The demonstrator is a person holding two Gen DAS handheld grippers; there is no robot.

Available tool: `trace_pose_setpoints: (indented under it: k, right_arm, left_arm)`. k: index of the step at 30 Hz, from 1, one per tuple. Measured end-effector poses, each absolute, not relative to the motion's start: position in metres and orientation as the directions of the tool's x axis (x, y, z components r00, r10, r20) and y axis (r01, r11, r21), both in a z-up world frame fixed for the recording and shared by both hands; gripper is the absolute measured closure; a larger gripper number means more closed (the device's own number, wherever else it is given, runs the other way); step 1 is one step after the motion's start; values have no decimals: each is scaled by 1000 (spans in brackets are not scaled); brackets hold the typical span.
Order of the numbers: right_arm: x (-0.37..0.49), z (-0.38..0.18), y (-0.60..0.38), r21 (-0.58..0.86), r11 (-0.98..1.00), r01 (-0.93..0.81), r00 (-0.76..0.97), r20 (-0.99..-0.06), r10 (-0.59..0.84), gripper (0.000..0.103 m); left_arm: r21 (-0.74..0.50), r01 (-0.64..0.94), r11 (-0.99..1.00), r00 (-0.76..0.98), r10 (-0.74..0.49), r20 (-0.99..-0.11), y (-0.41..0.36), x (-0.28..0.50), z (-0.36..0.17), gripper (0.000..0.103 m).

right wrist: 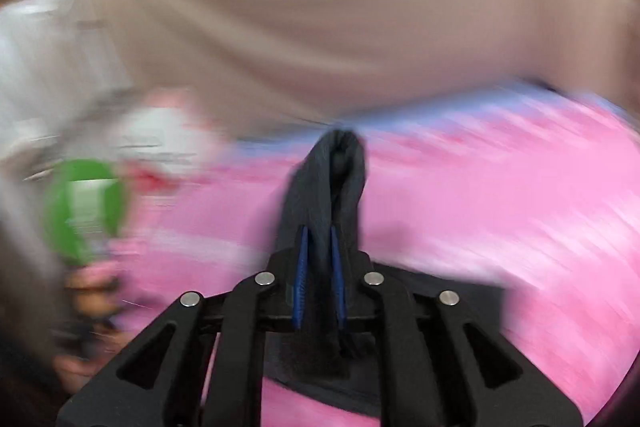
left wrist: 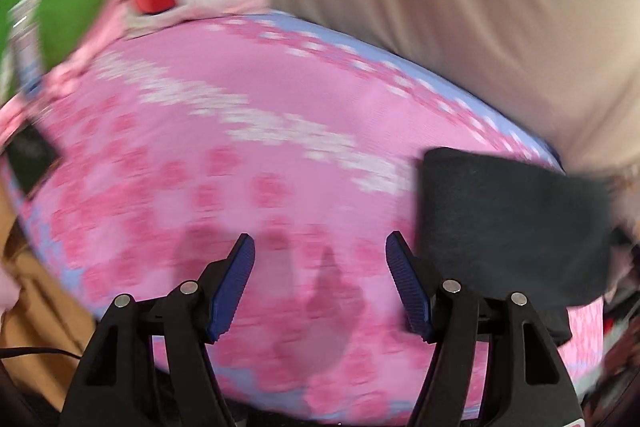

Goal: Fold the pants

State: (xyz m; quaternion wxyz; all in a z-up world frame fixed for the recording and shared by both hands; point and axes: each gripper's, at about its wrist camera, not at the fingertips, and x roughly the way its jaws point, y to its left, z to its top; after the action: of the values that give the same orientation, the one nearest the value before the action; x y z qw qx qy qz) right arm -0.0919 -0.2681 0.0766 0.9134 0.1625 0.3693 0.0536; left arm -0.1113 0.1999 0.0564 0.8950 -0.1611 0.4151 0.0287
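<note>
A: Pinching the dark pants (right wrist: 320,195) in your right gripper (right wrist: 319,267), its blue pads pressed on a bunched fold, so the cloth hangs clear of the pink bedspread (right wrist: 500,195) — why?

B: Probably to drape them flat; blur makes that uncertain. Your left gripper (left wrist: 320,283) stands spread and empty beside the pants, ready to catch an edge.
</note>
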Motion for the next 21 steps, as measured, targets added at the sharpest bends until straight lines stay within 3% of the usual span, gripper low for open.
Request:
trace_pose_setpoints:
  k: [2, 5, 8, 9, 16, 17, 18, 21]
  right_arm:
    - [-106, 55, -310, 418, 898, 139, 712, -672, 203, 91]
    - [-123, 48, -334, 464, 871, 159, 728, -651, 214, 86]
    - [-122, 41, -328, 461, 882, 99, 707, -656, 264, 52]
    - [-119, 38, -323, 474, 878, 72, 696, -654, 296, 50]
    - [-74, -14, -277, 522, 852, -42, 564, -691, 452, 49]
    - [-71, -15, -273, 516, 855, -49, 579, -683, 445, 58]
    - [-67, -14, -267, 499, 865, -60, 575, -690, 438, 76]
    - [-78, 20, -270, 553, 825, -115, 613, -613, 497, 87]
  left_arm:
    - [-260, -127, 957, 635, -123, -762, 169, -93, 53, 36]
    - [-263, -45, 964, 602, -184, -777, 121, -73, 51, 36]
    - [-278, 21, 960, 578, -238, -780, 84, -67, 51, 34]
    - [-271, 32, 962, 576, -240, -781, 77, -67, 52, 33]
    - [-192, 67, 979, 554, -197, -809, 48, -77, 46, 31]
    - [-184, 67, 981, 553, -190, -811, 48, -79, 46, 31]
    - [-181, 66, 981, 551, -187, -813, 48, -79, 45, 31]
    - [-180, 59, 982, 546, -183, -817, 53, -79, 46, 31]
